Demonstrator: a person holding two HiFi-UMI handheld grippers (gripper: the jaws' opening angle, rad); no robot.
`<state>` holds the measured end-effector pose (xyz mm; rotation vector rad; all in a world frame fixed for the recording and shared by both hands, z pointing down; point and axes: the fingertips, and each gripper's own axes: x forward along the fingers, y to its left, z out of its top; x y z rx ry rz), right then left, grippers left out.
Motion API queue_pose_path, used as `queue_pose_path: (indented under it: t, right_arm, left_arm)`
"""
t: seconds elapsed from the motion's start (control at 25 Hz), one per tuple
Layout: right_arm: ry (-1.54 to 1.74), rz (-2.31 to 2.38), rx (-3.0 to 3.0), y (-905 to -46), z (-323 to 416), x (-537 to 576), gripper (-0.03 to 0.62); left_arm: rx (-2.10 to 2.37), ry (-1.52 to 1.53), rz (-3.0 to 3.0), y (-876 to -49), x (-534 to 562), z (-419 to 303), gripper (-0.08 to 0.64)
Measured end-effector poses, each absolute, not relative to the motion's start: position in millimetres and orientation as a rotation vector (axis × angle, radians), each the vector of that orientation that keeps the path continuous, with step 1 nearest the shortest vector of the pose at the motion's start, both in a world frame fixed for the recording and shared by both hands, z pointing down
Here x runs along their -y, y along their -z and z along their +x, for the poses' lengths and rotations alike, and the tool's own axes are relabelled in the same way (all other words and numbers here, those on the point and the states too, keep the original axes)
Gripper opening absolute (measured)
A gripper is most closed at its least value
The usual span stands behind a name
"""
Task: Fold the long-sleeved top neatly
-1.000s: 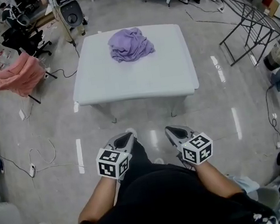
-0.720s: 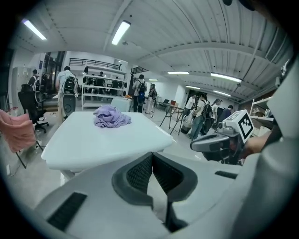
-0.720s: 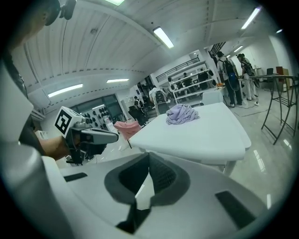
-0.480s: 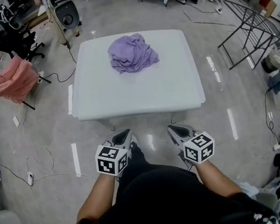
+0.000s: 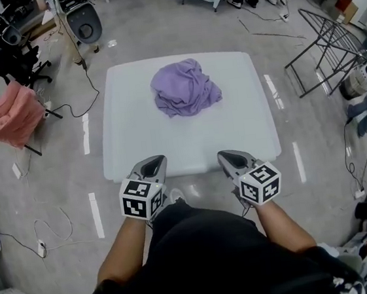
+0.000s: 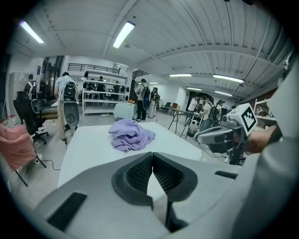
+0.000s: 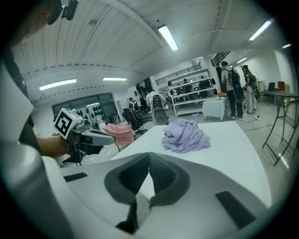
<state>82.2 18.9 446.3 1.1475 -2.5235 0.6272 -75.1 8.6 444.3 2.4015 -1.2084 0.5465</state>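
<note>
— The long-sleeved top (image 5: 185, 87): where is it found, counted from the near side outward?
— Nearest, the left gripper (image 5: 154, 166) and the right gripper (image 5: 232, 160) are held side by side at the near edge of the white table (image 5: 131, 149), each topped by its marker cube; the lilac garment is seen beyond them, crumpled in a heap on the far half of the tabletop, well apart from both.
— How are the jaws found?
— In the left gripper view the ribbed pads (image 6: 140, 172) are pressed together at the tips, with nothing pinched; the same is shown in the right gripper view, the tips met and nothing caught between them; white tabletop is glimpsed through the small gap below the tips.
— And past the table?
— A pink cloth (image 5: 9, 120) is draped over some support on the grey floor (image 5: 62, 176) to the left; a black office chair (image 5: 11, 54) is seen behind it; a dark metal rack (image 5: 330, 47) is seen on the right; people are made out at the far end of the room in the gripper views.
</note>
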Motion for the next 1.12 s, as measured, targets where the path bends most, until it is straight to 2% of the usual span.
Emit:
queue_pose_path:
  t: [0.52, 1.12]
  right_arm:
    - [-0.596, 1.26, 2.407, -458.6, 52.2, 47.0, 0.005]
    - [-0.605, 1.196, 2.424, -464.9, 43.5, 95.0, 0.005]
  left_arm:
    - [1.096, -0.546, 2.456, -464.4, 82.0, -112.9, 0.005]
    - [1.109, -0.588, 2.426, -478.0, 102.0, -115.1, 0.005]
